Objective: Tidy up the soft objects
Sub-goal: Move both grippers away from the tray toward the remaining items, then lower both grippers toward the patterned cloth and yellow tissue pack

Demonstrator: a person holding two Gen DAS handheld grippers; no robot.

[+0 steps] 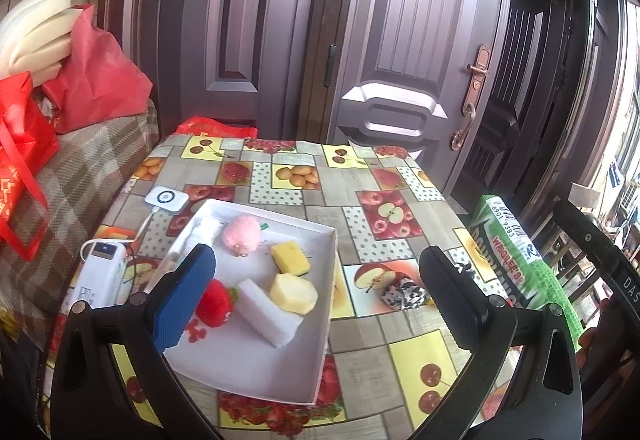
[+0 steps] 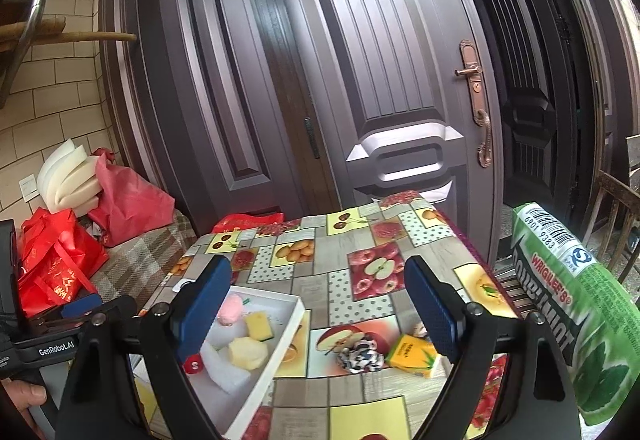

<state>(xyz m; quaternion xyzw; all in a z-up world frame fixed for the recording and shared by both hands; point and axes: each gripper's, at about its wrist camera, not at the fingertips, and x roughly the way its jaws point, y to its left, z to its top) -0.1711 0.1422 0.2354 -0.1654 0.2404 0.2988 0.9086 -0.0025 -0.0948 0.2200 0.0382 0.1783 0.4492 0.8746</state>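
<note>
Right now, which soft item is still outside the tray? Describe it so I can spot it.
Start at the white tray on the fruit-print tablecloth. Just to its right, on a printed apple, lies a scrunchie. It is crumpled black-and-white fabric, unlike the boxy yellow-green pack beside it.

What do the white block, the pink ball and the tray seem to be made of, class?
White block: probably foam sponge; matte, porous-looking, cleanly cut edges.
Pink ball: plush or faux fur; fuzzy outline.
Tray: likely cardboard; thin, flat, matte white walls with sharp folds.
</note>
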